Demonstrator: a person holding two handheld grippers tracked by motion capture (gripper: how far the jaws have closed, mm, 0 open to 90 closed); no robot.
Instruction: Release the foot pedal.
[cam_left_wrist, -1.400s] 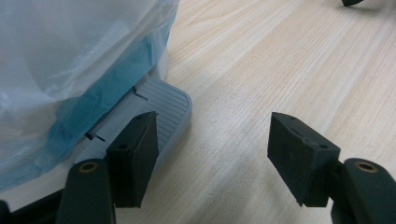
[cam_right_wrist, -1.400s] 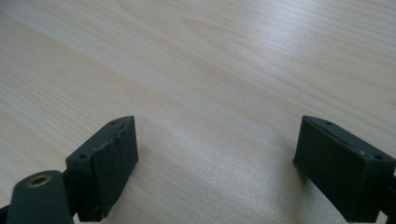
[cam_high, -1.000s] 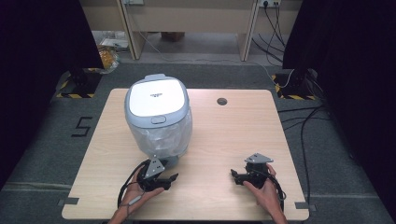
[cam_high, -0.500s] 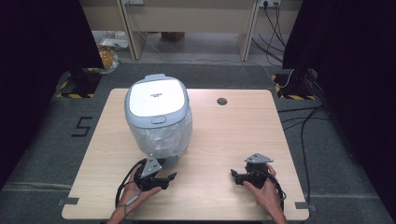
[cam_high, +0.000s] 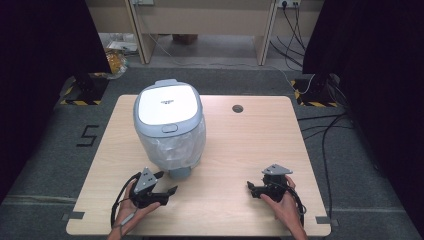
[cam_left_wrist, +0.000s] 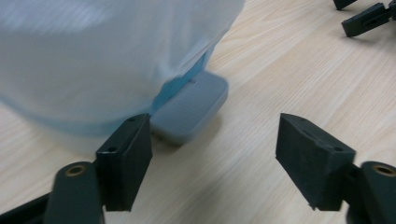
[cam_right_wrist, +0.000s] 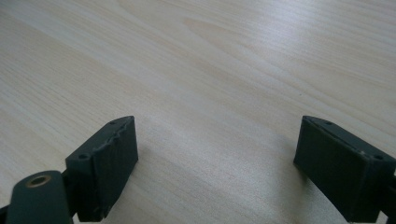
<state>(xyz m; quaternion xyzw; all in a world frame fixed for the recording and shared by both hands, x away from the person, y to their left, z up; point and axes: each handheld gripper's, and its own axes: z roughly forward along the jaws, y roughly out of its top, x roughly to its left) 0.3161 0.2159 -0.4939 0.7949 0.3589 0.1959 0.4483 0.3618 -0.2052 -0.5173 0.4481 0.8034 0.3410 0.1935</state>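
A pale wooden table (cam_high: 240, 150) stands on grey carpet between dark curtains, a small round cable hole (cam_high: 237, 108) set near its far edge. On the left half of the tabletop sits a grey pedal bin (cam_high: 169, 125) with a white lid (cam_high: 167, 104) shut on top and a translucent liner bag (cam_high: 175, 147) wrapped around its body. Its grey foot pedal (cam_high: 181, 172) sticks out at the near side, resting on the wood — in the left gripper view the pedal (cam_left_wrist: 191, 107) lies just beyond the left-hand jaw, with the bag (cam_left_wrist: 93, 56) bulging above it.

At the near left corner a hand (cam_high: 131, 205) holds the left gripper (cam_high: 165, 182), pointed toward the pedal but just short of it. Its jaws have just been opening and now stand apart with nothing between them — only bare tabletop shows in the gap (cam_left_wrist: 215, 149).

Well apart, at the near right, the other hand (cam_high: 285, 207) holds the right gripper (cam_high: 250, 187) low over the wood, pointed left. Its jaws are spread wide over bare wood (cam_right_wrist: 215, 154), gripping nothing. Black cables trail from both tools toward the near edge.
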